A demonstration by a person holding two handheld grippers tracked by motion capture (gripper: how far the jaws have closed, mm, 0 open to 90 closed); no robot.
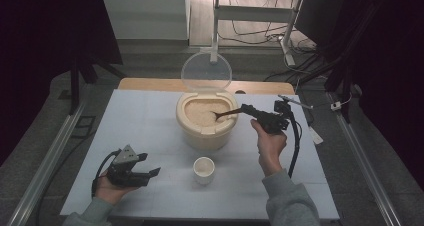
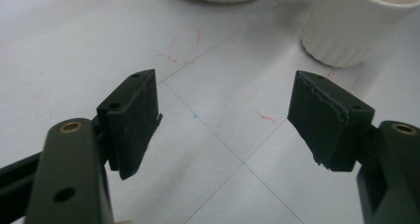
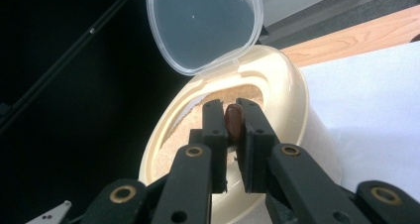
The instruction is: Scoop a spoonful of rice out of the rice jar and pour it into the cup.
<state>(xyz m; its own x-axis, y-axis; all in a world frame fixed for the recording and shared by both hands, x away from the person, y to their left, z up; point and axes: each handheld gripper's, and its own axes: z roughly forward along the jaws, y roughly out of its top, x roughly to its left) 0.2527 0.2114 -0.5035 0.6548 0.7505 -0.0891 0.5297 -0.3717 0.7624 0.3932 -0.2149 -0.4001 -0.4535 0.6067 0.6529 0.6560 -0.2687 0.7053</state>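
Spillage looks the main risk: right gripper (image 1: 248, 108), fingers clamped on a dark spoon (image 1: 225, 114) dipped into the rice bin (image 1: 206, 121) at desk centre, could tilt and scatter grains short of the near cup (image 1: 204, 169), while left gripper (image 1: 150, 166) idles wide open, empty.

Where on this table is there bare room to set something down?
The white table is bare left of the grain tub, from the far edge down to the left tool. Bare too along the right edge, past the right tool. The middle is crowded: tub, spoon, small cup.
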